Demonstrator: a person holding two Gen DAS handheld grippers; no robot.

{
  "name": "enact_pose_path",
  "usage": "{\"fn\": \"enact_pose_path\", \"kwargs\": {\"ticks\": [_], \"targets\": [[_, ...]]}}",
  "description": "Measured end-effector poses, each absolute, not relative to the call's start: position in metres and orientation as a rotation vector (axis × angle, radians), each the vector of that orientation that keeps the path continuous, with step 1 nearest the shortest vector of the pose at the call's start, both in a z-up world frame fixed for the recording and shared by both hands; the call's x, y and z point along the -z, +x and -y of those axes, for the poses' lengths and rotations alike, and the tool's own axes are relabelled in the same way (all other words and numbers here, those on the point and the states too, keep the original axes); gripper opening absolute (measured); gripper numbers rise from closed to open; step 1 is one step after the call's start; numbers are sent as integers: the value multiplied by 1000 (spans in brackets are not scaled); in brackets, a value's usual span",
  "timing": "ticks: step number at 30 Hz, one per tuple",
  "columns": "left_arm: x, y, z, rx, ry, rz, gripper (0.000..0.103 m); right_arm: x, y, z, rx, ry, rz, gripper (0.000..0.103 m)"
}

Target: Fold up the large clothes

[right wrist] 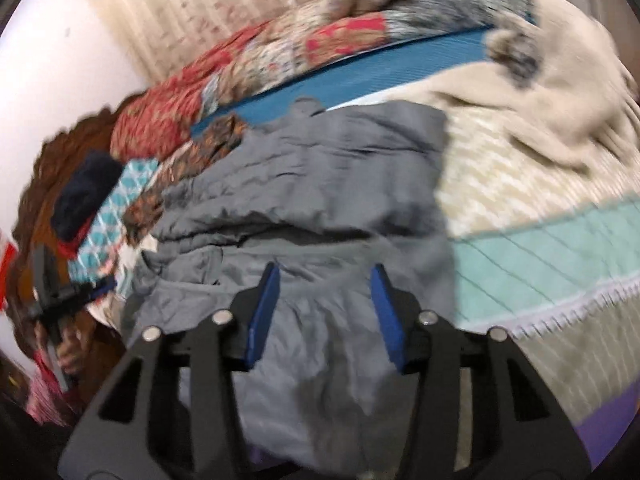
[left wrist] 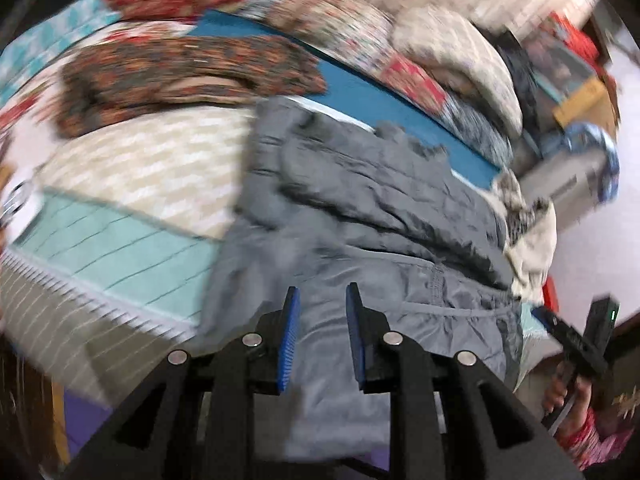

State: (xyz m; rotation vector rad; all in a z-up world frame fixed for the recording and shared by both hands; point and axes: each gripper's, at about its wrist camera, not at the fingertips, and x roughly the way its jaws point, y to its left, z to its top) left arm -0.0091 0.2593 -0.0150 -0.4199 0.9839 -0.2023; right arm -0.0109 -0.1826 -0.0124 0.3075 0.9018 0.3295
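Observation:
A large grey quilted jacket [left wrist: 360, 208] lies partly folded on the bed, its near hem hanging over the bed's front edge. It also shows in the right wrist view [right wrist: 312, 184]. My left gripper [left wrist: 322, 300] is open, its blue pads just above the jacket's near hem, holding nothing. My right gripper [right wrist: 324, 280] is open wider, above the same near part of the jacket, also empty. The right gripper's body shows in the left wrist view [left wrist: 580, 336] at the far right, held by a hand. The left gripper's body shows in the right wrist view [right wrist: 52, 292] at the far left.
The bed has a cream and mint striped cover [left wrist: 132, 184] and a blue mat [left wrist: 360, 96] behind the jacket. A brown patterned garment [left wrist: 180, 76], red patterned cloth [right wrist: 160, 120] and a cream fleece [right wrist: 540, 92] lie around it. Both views are motion-blurred.

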Motion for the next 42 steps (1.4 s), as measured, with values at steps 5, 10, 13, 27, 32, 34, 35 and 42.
{"fn": "enact_pose_path", "kwargs": {"ticks": [5, 10, 13, 27, 32, 34, 35, 42], "targets": [[57, 30, -233, 156, -311, -1056, 23, 63, 22, 177, -309, 321, -1009, 43], [102, 49, -261, 94, -465, -1152, 23, 96, 25, 195, -283, 429, -1058, 40], [89, 41, -263, 98, -472, -1124, 23, 87, 20, 192, -287, 401, -1049, 41], [45, 6, -250, 184, -426, -1004, 23, 49, 11, 217, -274, 559, -923, 43], [80, 17, -237, 123, -345, -1105, 23, 48, 14, 213, -289, 546, -931, 43], [92, 18, -238, 122, -348, -1130, 23, 51, 17, 214, -276, 538, -935, 50], [93, 17, -238, 122, -347, -1124, 23, 53, 17, 215, -260, 535, -935, 56], [88, 14, -239, 130, -346, -1112, 23, 90, 23, 216, -177, 481, -1064, 57]]}}
